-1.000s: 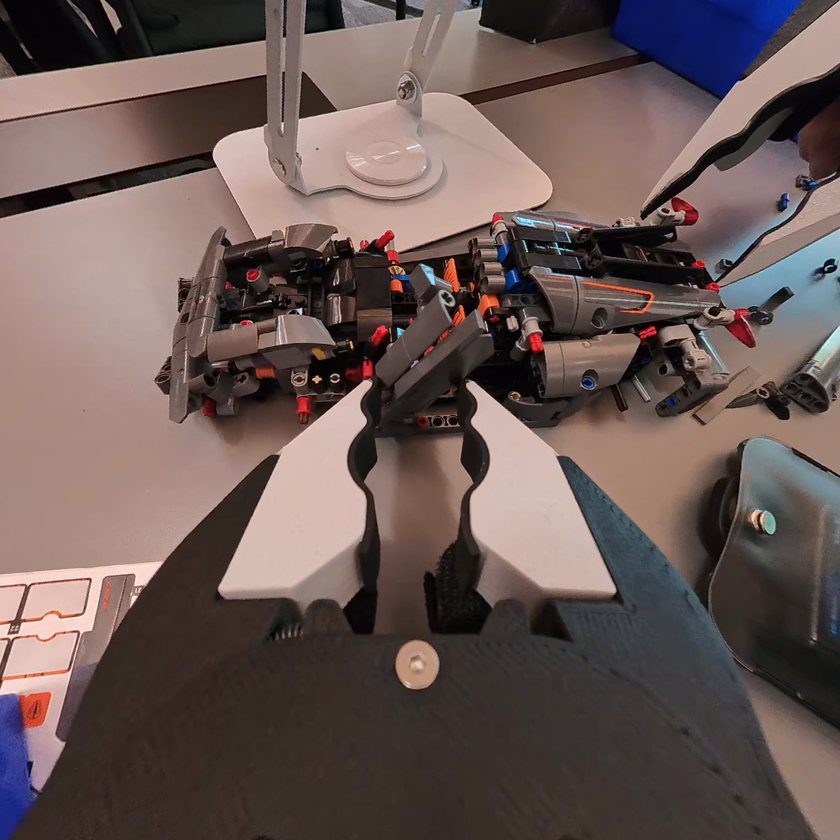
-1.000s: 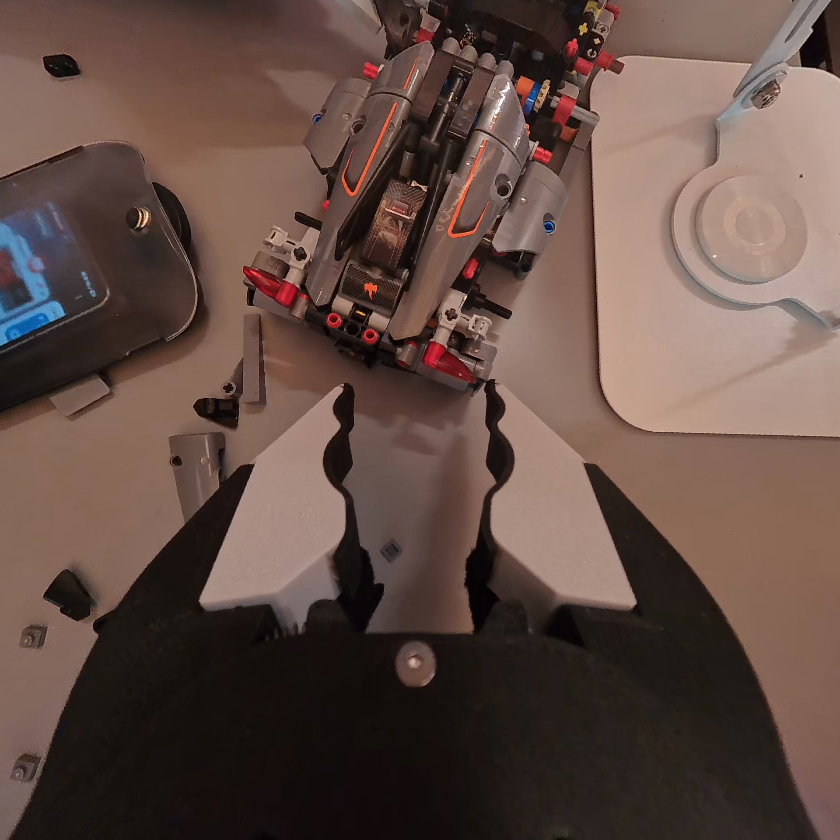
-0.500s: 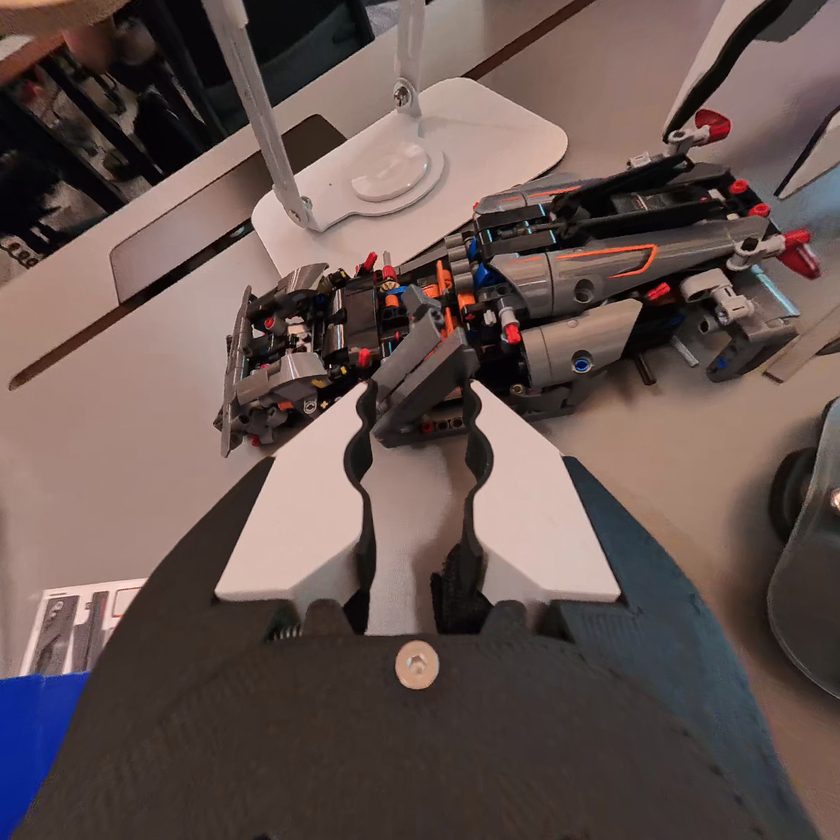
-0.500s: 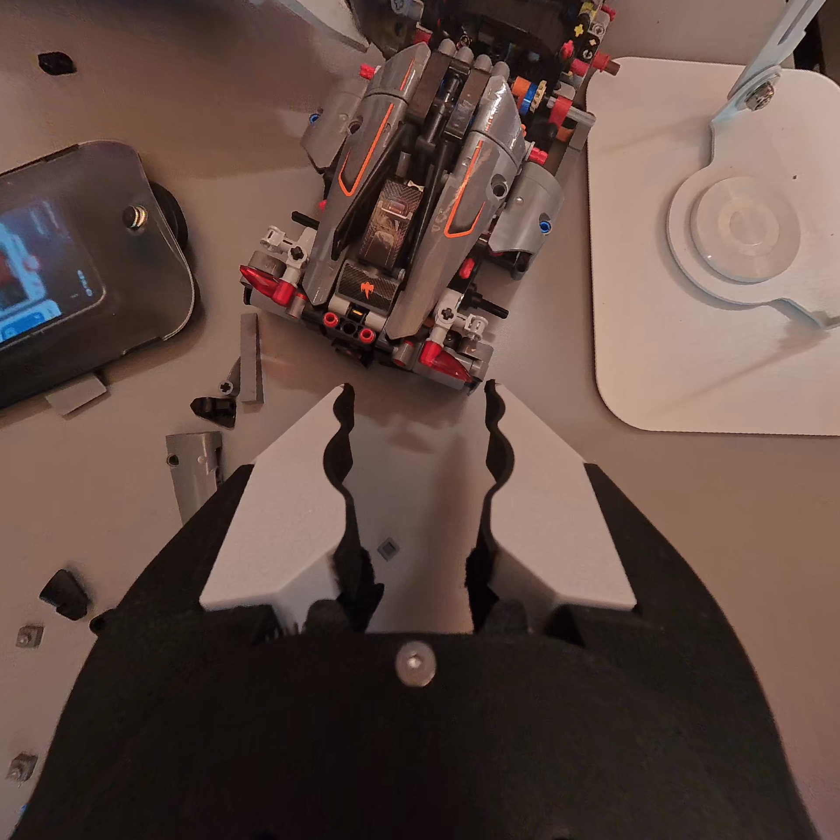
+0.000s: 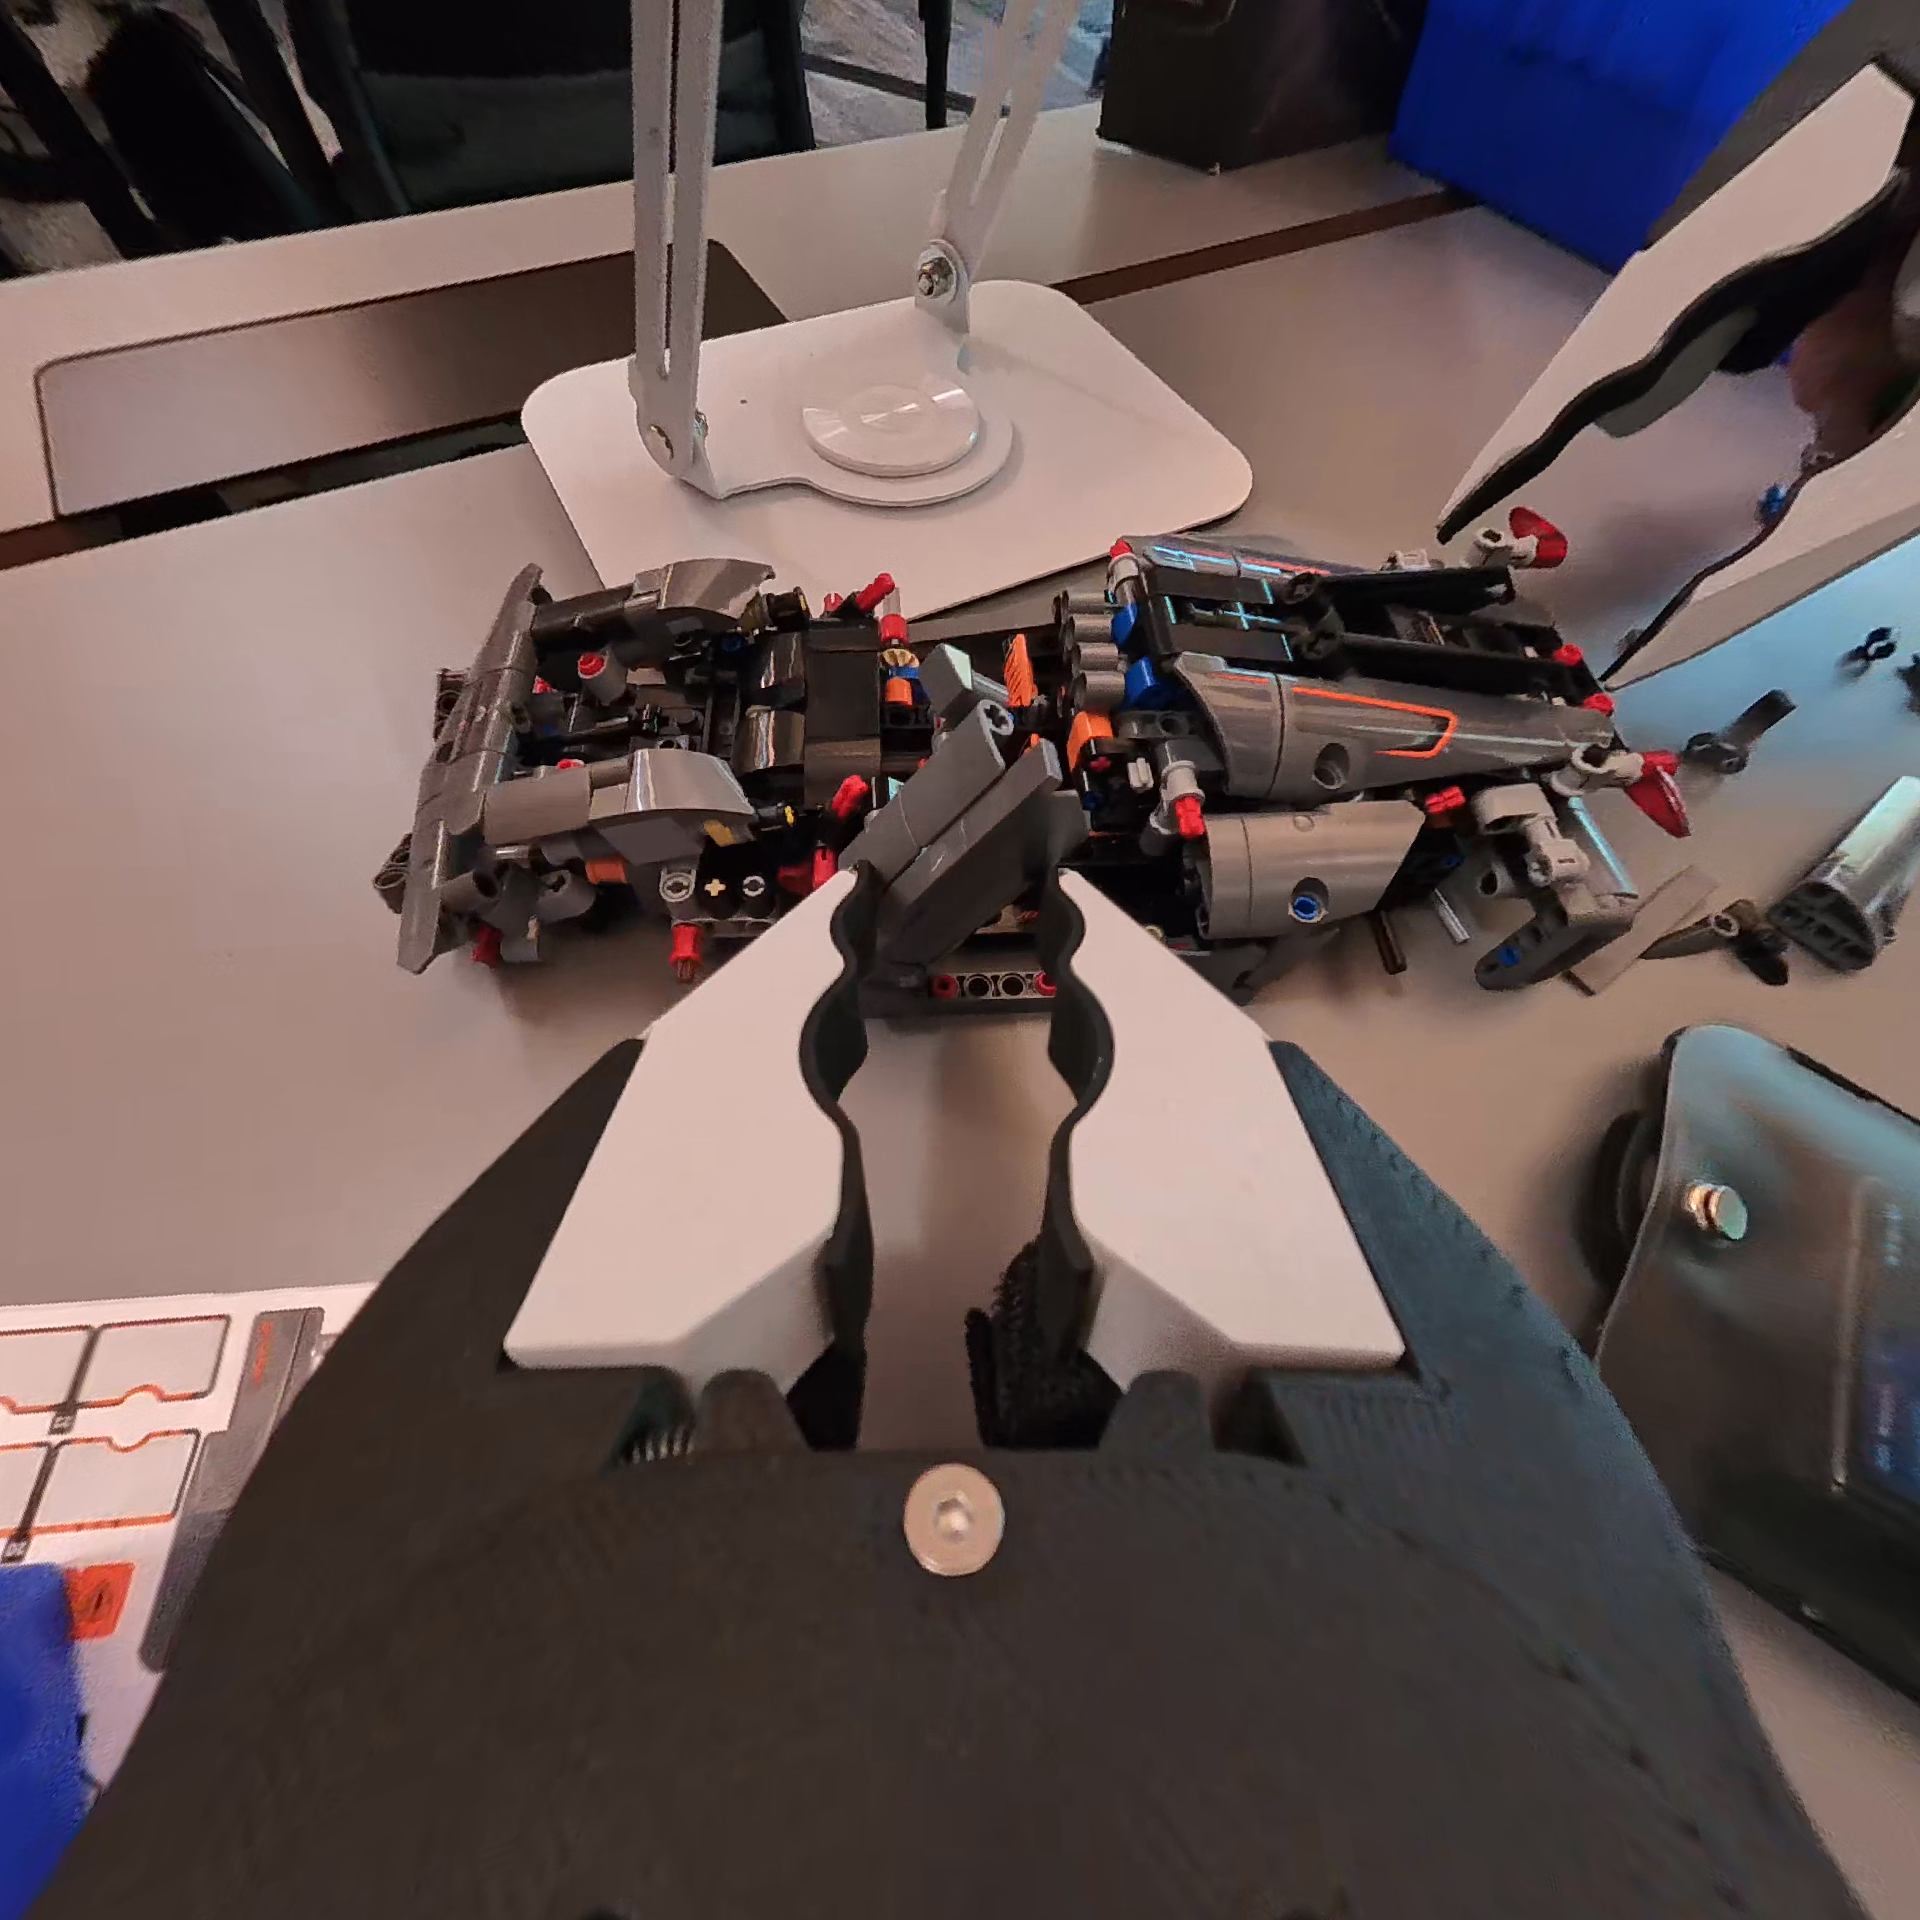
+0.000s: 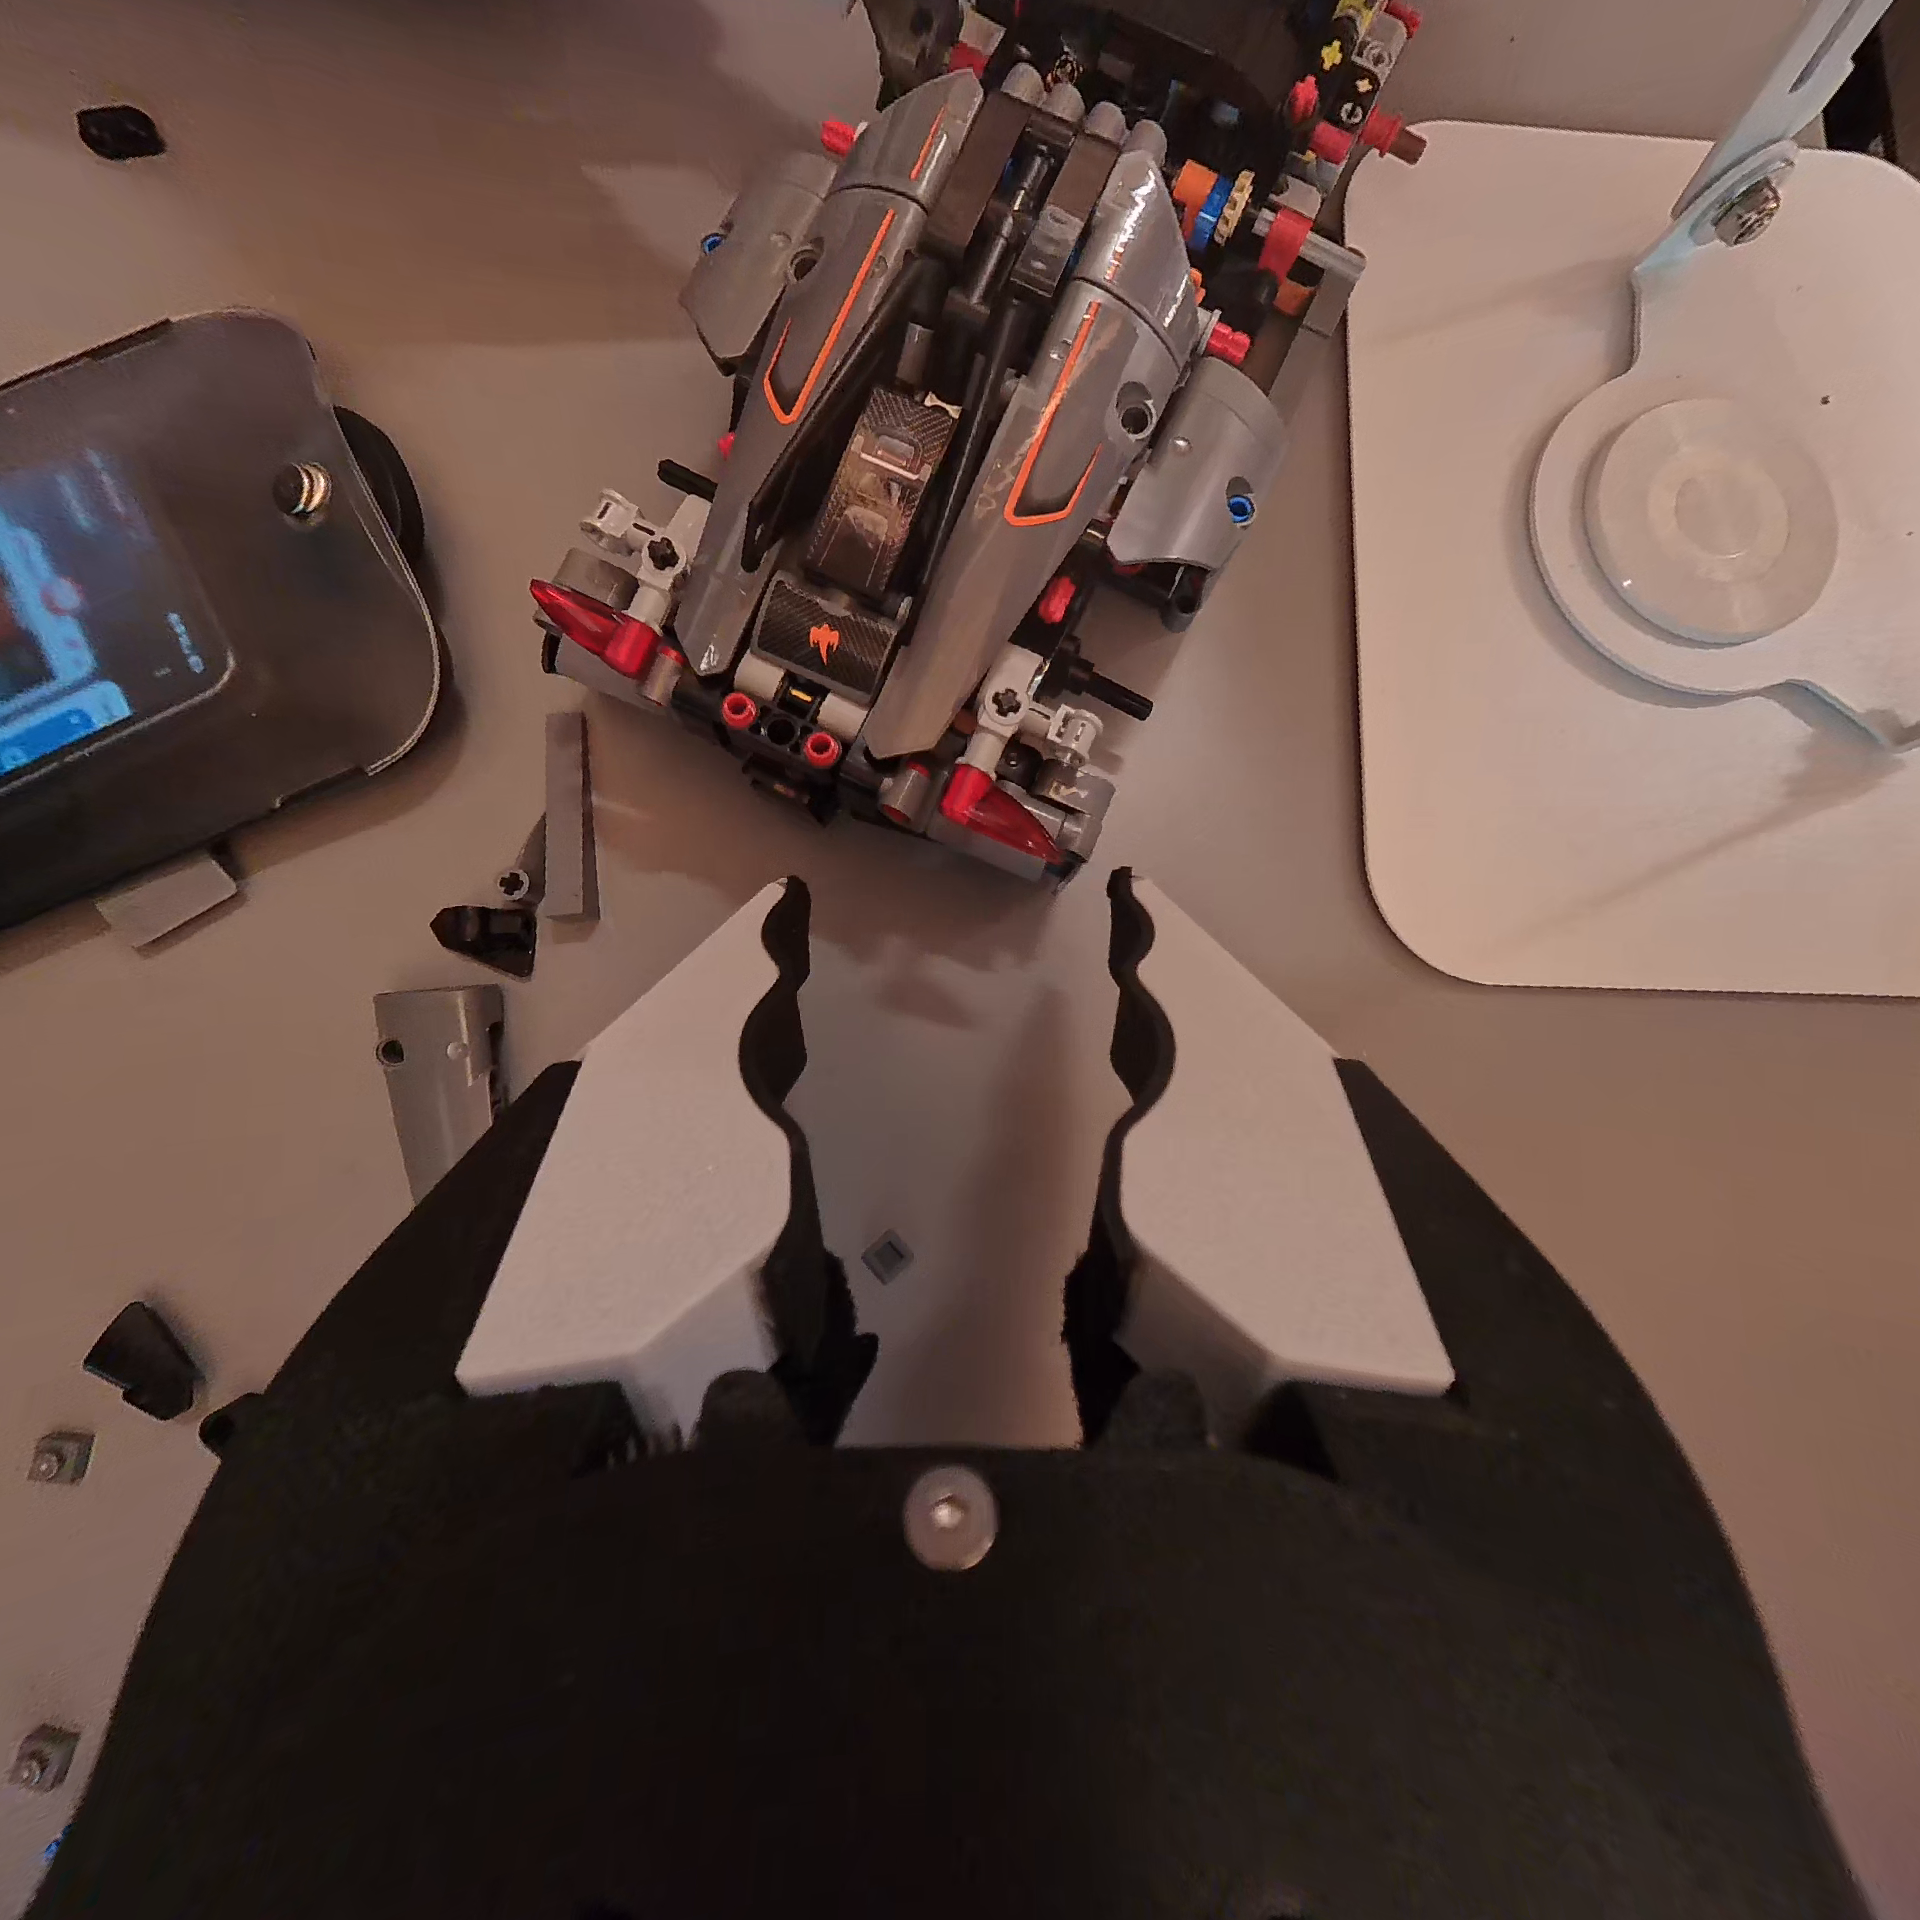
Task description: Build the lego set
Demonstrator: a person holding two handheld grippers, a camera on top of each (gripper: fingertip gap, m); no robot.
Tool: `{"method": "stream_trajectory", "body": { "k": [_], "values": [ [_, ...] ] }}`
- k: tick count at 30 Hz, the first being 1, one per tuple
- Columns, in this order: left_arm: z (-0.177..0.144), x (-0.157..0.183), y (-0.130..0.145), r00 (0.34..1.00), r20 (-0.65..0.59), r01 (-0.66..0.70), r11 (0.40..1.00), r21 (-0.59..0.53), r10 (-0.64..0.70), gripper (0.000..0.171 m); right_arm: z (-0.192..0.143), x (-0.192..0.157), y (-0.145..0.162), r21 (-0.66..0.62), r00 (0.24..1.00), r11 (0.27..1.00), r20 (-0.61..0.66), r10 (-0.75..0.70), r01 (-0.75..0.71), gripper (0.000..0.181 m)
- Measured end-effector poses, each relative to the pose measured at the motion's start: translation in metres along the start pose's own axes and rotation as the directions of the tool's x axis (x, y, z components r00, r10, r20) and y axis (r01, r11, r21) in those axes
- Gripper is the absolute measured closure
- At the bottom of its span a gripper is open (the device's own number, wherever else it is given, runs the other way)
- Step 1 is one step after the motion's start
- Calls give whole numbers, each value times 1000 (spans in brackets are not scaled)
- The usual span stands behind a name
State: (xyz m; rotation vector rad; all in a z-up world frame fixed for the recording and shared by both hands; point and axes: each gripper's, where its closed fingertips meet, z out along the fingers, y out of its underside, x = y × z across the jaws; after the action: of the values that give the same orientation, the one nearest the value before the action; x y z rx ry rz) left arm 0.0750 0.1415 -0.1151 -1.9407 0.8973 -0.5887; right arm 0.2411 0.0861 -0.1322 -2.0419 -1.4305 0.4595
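Note:
A grey, black and orange lego car point(image 5: 1299, 727) lies across the table, with red pins along its side. My left gripper point(image 5: 951, 904) is shut on a dark grey panel assembly point(image 5: 966, 821), held tilted against the car's near side at its middle. In the right wrist view the car's tail point(image 6: 935, 468) points at me. My right gripper point(image 6: 951, 883) is open and empty, just short of the tail's red lights. Its fingers point(image 5: 1662, 343) show at the far right of the left wrist view.
A white stand base point(image 5: 883, 416) sits behind the car, also in the right wrist view point(image 6: 1621, 582). A phone in a clear holder point(image 6: 156, 603) lies left of the tail. Loose grey and black parts point(image 6: 569, 821) and a curved panel point(image 6: 442, 1070) lie near it. A sticker sheet point(image 5: 114, 1434) lies at the near left. Tip to tip, the grippers are about 20 centimetres apart.
The left wrist view tilted half a second ago and is level again, with the panel assembly still between the fingers. The right gripper has hardly moved.

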Motion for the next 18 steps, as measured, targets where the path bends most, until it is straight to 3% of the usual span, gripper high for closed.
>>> {"method": "stream_trajectory", "body": {
  "k": [18],
  "values": [
    [-7, -21, 3, 996, -9, 85, 996, 7, -85, 144, 2, -2, 0, -5, 1000, 1000, 7, -3, 3, 124]
  ]
}}
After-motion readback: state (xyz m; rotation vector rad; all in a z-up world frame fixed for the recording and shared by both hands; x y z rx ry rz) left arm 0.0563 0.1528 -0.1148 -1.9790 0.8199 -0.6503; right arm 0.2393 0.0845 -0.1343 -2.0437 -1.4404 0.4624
